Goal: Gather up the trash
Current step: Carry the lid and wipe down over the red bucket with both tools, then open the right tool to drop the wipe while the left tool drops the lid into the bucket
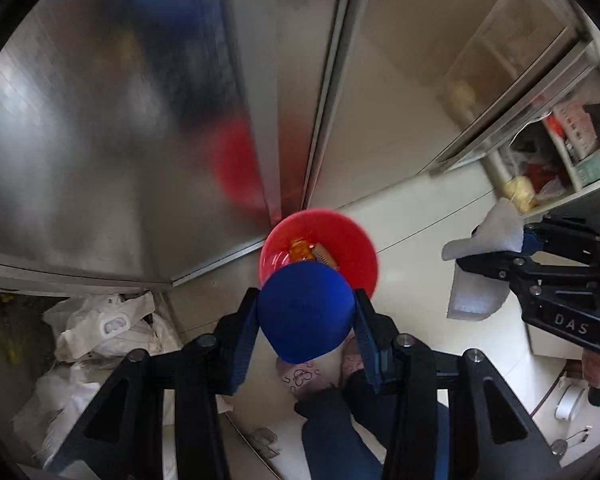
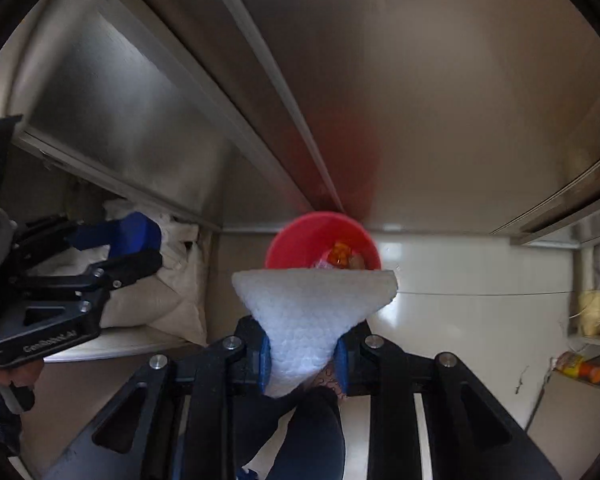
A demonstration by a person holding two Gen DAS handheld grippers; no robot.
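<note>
Left wrist view: pale tiled floor (image 1: 420,232) below, brushed steel cabinet doors (image 1: 120,140) rising from 9 to 1 o'clock, open shelving (image 1: 556,152) with packets at 3 o'clock, white sacks (image 1: 100,324) heaped at 8 o'clock. One red bin (image 1: 319,246) on the floor against the doors, at 12 o'clock from the left gripper (image 1: 306,312); orange and pale scraps inside. One blue cup (image 1: 306,308) clamped between both pads of the left gripper, hanging over the bin's near rim. One right gripper (image 1: 512,248) at 3 o'clock, pinching one white foam sheet (image 1: 488,236).

Right wrist view: same steel doors (image 2: 440,100) overhead, same floor (image 2: 460,272), shelf (image 2: 592,340) with a yellow item at 3 o'clock. Foam sheet (image 2: 312,312) squeezed at its narrow end between the right gripper's (image 2: 302,360) pads, fanning out toward 12 o'clock, its far edge across the near rim of the bin (image 2: 312,236). Left gripper (image 2: 140,248) at 9 o'clock, cup (image 2: 132,232) in its grip. Two grippers, two pieces of trash, one bin.
</note>
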